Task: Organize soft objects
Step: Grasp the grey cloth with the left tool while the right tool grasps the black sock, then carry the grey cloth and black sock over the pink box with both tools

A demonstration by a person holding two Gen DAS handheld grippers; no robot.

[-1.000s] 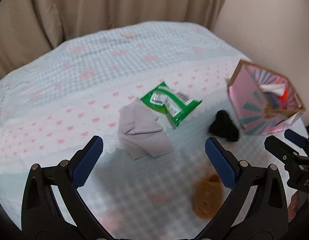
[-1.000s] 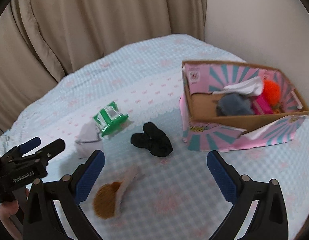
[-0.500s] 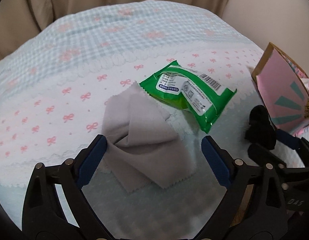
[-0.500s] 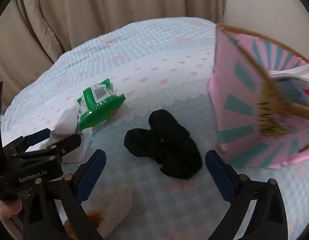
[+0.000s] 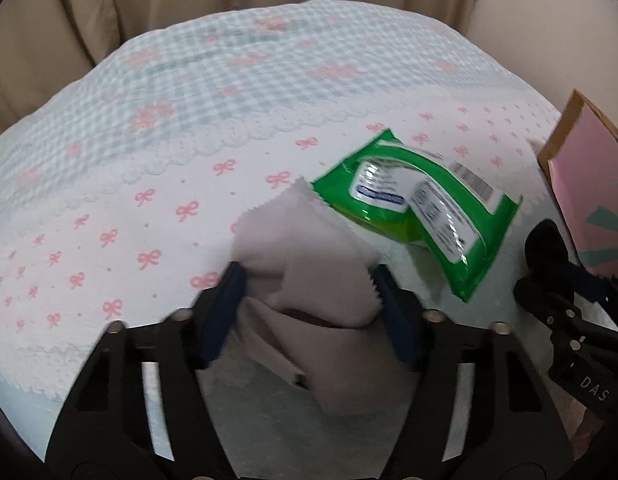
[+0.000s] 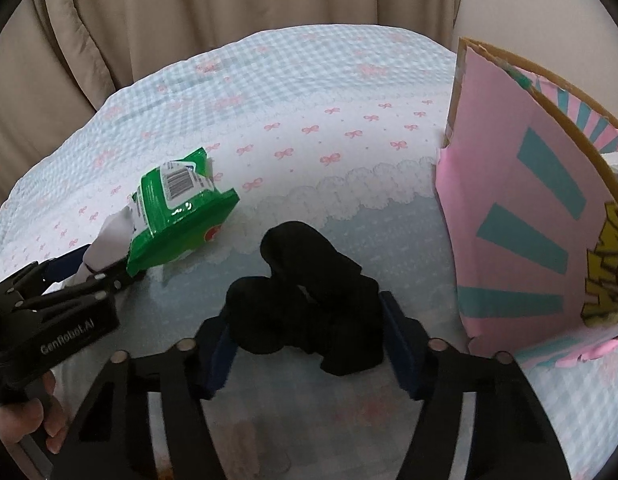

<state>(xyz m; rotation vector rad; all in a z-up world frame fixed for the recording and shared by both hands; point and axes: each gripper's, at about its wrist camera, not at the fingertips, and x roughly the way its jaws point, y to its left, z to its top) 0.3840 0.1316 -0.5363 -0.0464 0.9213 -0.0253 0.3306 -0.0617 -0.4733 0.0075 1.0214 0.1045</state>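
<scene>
Cloth (image 5: 305, 248) and socks (image 6: 305, 300) are now bracketed by the two grippers, where half a second ago both tools were hovering short of them with jaws spread wide. The left gripper (image 5: 307, 300) has been lowered onto the grey cloth and its jaws drawn in until the pads (image 5: 225, 316) press the fabric on both sides; the cloth is bunched and humped up between them, so a grasp appears to be made or nearly made. The right gripper (image 6: 305, 344) has likewise been brought down around the black socks, with its jaws narrowed against the bundle's flanks. From this it is judged that two pickups are being started at once, and that lifting toward the box (image 6: 541, 216) is the likely next step.

The cloth is seen as a thin grey sheet with a pinked, zigzag edge, folded loosely over itself, its far corner touching the green pack (image 5: 421, 216). The socks form a dense, matte black knot of rolled fabric lying on the bed (image 6: 349, 152), just beside the pink and teal box at the right. Both items look limp and easily compressed, so slipping from a shallow pinch is a risk. Box contents are mostly hidden from these views.
</scene>
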